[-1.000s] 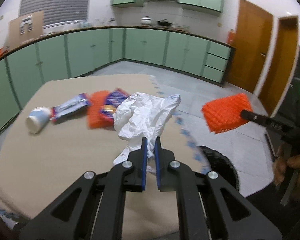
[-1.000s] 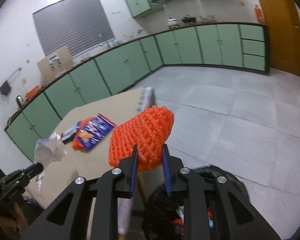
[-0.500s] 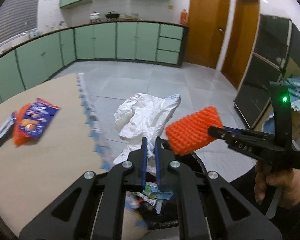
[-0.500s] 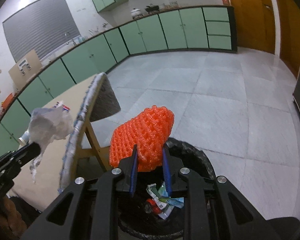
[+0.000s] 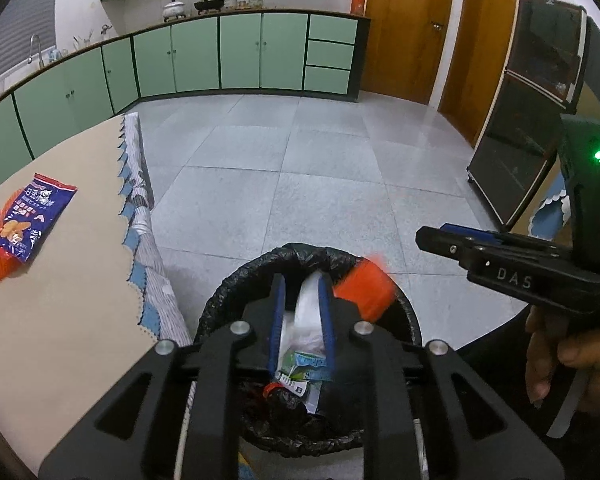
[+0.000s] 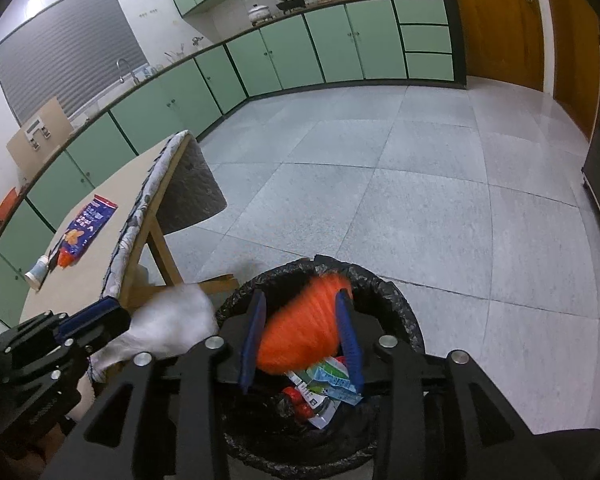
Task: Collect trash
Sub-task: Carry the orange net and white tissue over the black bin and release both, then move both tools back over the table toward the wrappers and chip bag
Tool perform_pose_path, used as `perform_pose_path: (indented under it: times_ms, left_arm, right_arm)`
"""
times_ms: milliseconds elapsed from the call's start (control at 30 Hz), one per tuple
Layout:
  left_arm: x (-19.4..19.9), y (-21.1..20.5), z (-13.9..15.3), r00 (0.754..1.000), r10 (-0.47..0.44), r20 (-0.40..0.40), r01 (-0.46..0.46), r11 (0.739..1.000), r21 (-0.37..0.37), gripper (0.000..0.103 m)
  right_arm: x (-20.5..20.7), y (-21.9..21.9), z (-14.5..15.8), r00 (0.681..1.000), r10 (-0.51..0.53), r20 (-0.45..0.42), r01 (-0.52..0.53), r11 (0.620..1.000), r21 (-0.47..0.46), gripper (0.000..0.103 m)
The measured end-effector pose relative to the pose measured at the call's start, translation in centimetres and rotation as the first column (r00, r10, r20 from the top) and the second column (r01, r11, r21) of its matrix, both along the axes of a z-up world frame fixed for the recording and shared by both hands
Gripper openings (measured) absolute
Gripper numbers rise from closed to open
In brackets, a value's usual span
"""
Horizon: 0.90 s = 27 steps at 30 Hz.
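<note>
Grippers angled down over bin [image 5: 220,300]: left gripper [image 5: 302,280], right gripper [image 6: 304,296] jaws just spreading, white bag [image 5: 308,312], orange net [image 6: 300,332] between, blurred.

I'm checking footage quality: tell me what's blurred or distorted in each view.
Left wrist view: the orange mesh is motion-smeared over the bin; fisheye bends the cabinets. Right wrist view: the mesh and the white plastic are both streaked; the wrapper on the table stays sharp.
</note>
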<state>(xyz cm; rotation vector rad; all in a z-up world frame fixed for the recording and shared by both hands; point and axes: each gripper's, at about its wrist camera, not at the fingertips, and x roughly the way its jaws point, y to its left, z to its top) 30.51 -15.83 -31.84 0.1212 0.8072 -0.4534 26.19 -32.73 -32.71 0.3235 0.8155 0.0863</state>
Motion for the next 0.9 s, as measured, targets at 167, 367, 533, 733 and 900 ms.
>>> perform_pose_path:
  times_ms: [167,367,533,733,900]
  left_arm:
    - [0.0,0.5,-0.1,1.0,0.009,0.003,-0.009,1.0,0.002,0.016]
    - [-0.4,1.3,0.5,1.0,0.024,0.019,-0.024,1.0,-0.003,0.017]
    - [-1.0,2.6,2.0,0.997,0.06,0.05,-0.059,0.998,-0.01,0.021]
    - [-2.1,6.0,4.7,0.984,0.145,0.105,-0.143,0.989,-0.022,0.035]
    - [-3.3,9.5,6.9,0.963,0.229,0.142,-0.226,0.973,-0.033,0.044]
  right_arm:
    - [-0.1,0.0,0.0,1.0,0.002,0.006,-0.002,1.0,-0.001,0.037]
    - [-0.3,0.3,0.3,1.0,0.004,0.016,-0.004,1.0,-0.006,0.037]
    - [-0.5,0.8,1.0,0.999,0.015,0.03,-0.014,1.0,-0.014,0.037]
    - [-0.9,2.7,2.8,0.996,0.056,0.064,-0.053,0.997,-0.048,0.04]
    - [-1.0,5.1,4.5,0.99,0.109,0.092,-0.102,0.992,-0.074,0.041]
